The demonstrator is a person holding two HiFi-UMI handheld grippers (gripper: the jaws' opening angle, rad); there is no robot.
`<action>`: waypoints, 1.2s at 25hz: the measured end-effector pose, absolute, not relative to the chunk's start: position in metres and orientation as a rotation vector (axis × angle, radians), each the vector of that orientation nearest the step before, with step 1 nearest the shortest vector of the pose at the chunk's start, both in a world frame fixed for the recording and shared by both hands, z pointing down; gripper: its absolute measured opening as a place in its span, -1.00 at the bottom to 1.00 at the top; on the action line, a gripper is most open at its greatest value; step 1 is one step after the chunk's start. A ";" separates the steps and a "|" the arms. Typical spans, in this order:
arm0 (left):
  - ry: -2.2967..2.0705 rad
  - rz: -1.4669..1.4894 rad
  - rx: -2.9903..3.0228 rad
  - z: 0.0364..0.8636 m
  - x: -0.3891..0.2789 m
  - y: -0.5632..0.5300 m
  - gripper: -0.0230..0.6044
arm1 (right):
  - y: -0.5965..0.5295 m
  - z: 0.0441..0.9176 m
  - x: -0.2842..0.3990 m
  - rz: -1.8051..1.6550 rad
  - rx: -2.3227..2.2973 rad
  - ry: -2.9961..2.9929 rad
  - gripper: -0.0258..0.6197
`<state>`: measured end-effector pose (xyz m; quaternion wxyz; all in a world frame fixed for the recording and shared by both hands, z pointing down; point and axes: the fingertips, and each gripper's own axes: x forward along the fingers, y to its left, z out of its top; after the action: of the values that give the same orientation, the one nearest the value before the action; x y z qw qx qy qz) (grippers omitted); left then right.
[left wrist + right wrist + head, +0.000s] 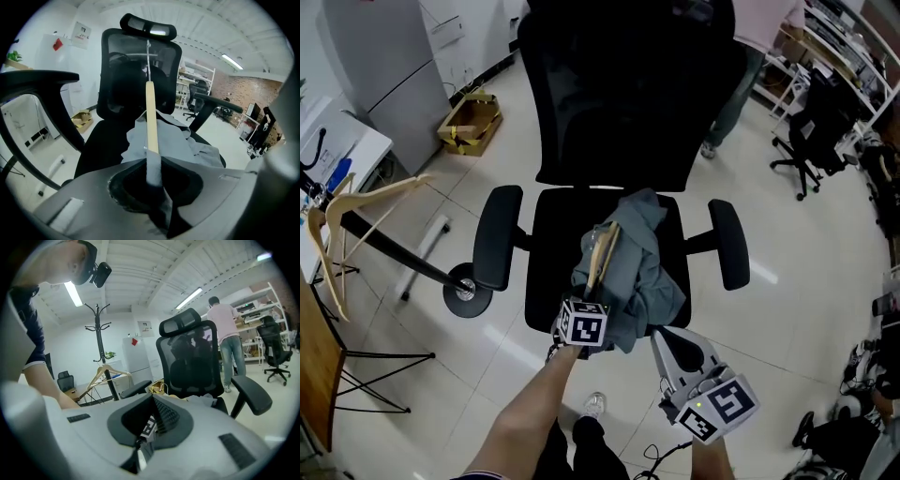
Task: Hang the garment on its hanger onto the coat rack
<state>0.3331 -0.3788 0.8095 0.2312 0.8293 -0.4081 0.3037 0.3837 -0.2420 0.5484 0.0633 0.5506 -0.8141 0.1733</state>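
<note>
A grey garment (642, 272) lies crumpled on the seat of a black office chair (623, 103), draped over a wooden hanger (602, 251). My left gripper (591, 292) reaches in from the seat's front edge and is shut on one arm of that hanger. In the left gripper view the wooden hanger arm (151, 119) runs straight up from between the jaws of my left gripper (153, 164) to the metal hook (148, 54), with the garment (173, 143) behind. My right gripper (659, 335) hovers in front of the seat, right of the garment, tips together and empty. The black coat rack (97, 333) stands left of the chair.
The rack's pole (394, 248) and round base (467, 289) are left of the chair, with an empty wooden hanger (356, 202) on it. A cardboard box (471, 122) sits on the floor behind. A person (225, 333) stands beyond the chair, near more office chairs (811, 131).
</note>
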 end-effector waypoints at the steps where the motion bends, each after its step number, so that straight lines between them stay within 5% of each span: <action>1: -1.115 0.864 2.267 0.816 0.334 -0.379 -0.81 | -0.240 0.550 0.386 0.528 1.665 -2.455 -0.92; 12: -1.139 0.853 2.378 0.763 0.326 -0.394 -0.88 | -0.234 0.533 0.401 0.480 1.708 -2.459 -0.92; 30: -0.955 0.693 2.785 0.424 0.240 -0.342 -0.88 | -0.226 0.386 0.327 0.080 1.583 -2.698 -0.92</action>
<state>0.2401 -0.3418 0.4243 0.0584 0.9191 -0.3153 0.2288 0.3268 -0.2260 0.3865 0.0063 0.5060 -0.8621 0.0256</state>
